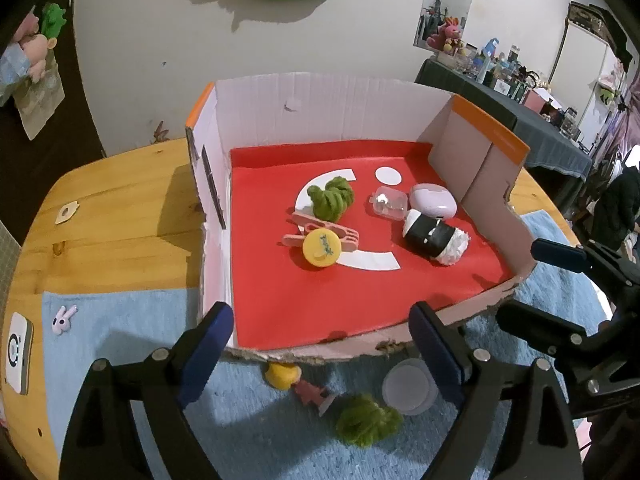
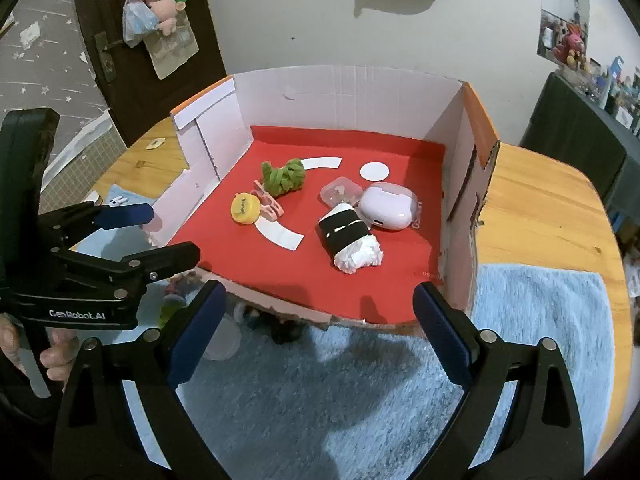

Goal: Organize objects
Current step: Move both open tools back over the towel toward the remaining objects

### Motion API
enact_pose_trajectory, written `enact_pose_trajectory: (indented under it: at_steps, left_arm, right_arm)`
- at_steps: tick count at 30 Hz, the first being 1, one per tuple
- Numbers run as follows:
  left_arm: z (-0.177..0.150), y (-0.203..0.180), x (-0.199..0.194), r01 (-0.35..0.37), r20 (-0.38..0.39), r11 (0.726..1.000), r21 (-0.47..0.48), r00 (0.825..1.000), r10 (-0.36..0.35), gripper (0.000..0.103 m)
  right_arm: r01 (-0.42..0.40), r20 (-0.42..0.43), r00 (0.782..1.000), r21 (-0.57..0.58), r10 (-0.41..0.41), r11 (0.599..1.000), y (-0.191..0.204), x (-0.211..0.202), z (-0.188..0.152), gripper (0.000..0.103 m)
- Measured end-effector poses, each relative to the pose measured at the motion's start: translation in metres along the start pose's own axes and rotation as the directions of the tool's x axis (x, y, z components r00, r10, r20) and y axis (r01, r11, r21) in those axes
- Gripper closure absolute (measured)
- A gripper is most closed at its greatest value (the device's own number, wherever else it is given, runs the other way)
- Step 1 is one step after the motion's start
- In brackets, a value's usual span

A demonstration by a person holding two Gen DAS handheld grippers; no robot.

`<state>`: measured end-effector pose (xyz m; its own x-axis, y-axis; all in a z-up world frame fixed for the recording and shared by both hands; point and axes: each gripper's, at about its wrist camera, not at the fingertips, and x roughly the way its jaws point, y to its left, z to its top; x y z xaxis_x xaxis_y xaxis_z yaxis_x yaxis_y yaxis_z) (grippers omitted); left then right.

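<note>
A cardboard box (image 1: 320,96) with a red floor lies on the wooden table. Inside it I see a green fuzzy bundle (image 1: 331,200), a pink clip (image 1: 320,232), a yellow cap (image 1: 321,250), a clear little case (image 1: 389,204), a lilac earbud case (image 1: 434,204) and a black-and-white sushi toy (image 1: 434,240). My left gripper (image 1: 320,320) hangs open over the box's torn front edge, holding nothing. My right gripper (image 2: 320,296) is open and empty beside it, at the same edge (image 2: 304,312).
On the blue towel (image 1: 256,432) in front of the box lie a yellow duck (image 1: 282,375), a pink star piece (image 1: 312,394), a second green bundle (image 1: 366,424) and a clear lid (image 1: 408,390). A bunny charm (image 1: 63,319) and a white device (image 1: 18,352) lie left.
</note>
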<state>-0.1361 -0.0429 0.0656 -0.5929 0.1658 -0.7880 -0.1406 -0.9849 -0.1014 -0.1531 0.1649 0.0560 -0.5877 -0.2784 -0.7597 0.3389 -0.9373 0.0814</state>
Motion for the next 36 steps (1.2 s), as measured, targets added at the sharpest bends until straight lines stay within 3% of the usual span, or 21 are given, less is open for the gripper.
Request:
enact_pose_trajectory:
  at_steps: [36]
  left_arm:
    - [-0.039, -0.004, -0.014, 0.024, -0.019, 0.999, -0.021, 1.000, -0.025, 0.010]
  right_arm:
    - [-0.009, -0.012, 1.000, 0.016, 0.009, 1.000, 0.012, -0.012, -0.037, 0.007]
